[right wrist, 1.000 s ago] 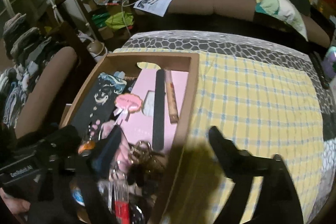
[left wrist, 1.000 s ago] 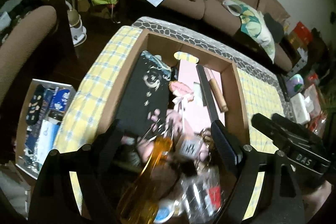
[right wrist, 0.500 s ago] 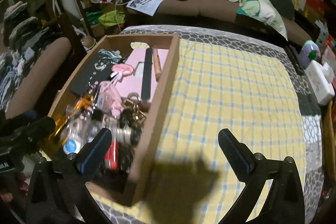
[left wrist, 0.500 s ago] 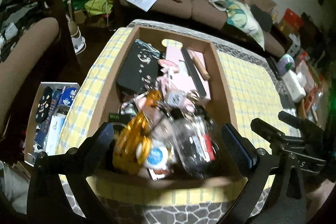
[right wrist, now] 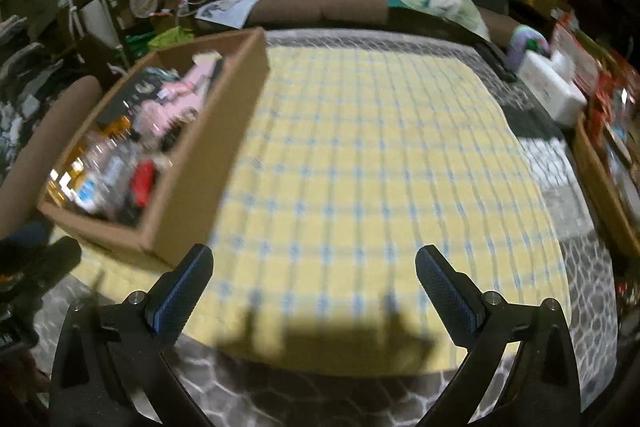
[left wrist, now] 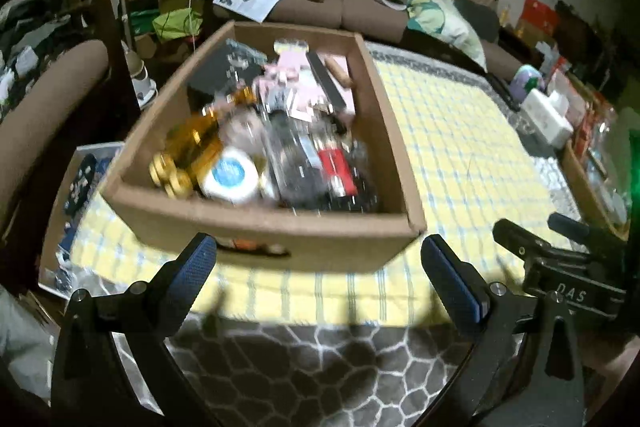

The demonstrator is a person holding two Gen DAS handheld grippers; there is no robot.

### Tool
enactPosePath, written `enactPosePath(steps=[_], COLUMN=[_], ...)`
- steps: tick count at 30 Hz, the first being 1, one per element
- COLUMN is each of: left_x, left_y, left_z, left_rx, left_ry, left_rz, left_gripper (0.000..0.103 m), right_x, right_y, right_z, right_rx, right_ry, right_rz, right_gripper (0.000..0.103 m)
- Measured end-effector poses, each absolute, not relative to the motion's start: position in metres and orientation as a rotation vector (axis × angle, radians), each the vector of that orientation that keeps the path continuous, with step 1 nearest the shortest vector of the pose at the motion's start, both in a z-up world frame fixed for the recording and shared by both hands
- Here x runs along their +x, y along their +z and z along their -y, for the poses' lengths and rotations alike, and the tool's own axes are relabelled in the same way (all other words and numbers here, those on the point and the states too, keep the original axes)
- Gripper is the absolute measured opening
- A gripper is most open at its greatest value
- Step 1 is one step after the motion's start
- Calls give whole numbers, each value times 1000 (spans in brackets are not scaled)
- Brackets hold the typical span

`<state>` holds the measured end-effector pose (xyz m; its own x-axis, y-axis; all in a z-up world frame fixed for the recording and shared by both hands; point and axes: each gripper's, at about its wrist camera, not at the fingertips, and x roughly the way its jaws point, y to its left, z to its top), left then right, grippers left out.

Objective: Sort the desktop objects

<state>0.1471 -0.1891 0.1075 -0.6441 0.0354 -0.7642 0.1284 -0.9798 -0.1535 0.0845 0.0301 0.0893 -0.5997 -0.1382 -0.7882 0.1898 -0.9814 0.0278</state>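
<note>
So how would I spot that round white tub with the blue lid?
Find the open cardboard box on the yellow checked cloth. Look inside at its near wall, left of middle. The tub lies beside a shiny gold item; it alone is white with a round blue top.

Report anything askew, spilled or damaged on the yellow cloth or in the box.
Nothing spilled or visibly damaged. The cardboard box sits skewed to the checked yellow cloth, its contents heaped in a jumble, too blurred to check closely.
</note>
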Motion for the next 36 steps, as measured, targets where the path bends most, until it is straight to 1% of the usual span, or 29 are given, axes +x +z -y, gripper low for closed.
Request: enactPosePath(steps=[5, 7, 12, 17, 20, 23, 36], left_x=[152, 152, 148, 146, 144, 145, 144], left_y=[73, 67, 47, 24, 9, 6, 4], left_z=[174, 169, 160, 150, 150, 144, 143], left_rx=[1355, 1350, 1360, 1371, 1405, 1389, 1401], left_ry=[-2752, -2752, -2744, -2740, -2710, -2699, -2690], left_rz=[-233, -212, -183, -127, -140, -88, -83], left_gripper=[103, 103, 103, 103, 103, 103, 103], right_x=[106, 111, 116, 115, 117, 119, 118], right_y=[51, 39, 22, 10, -4, -6, -6], right_z=[-51, -59, -70, -73, -74, -73, -72], right_rx=[1345, 1352, 1351, 1371, 1403, 1381, 1385], right_ry=[-2694, -2715, -2757, -2764, -2757, -2776, -2772], right_rz=[-83, -72, -105, -66, -49, -50, -44], right_gripper=[103, 103, 103, 103, 103, 103, 103])
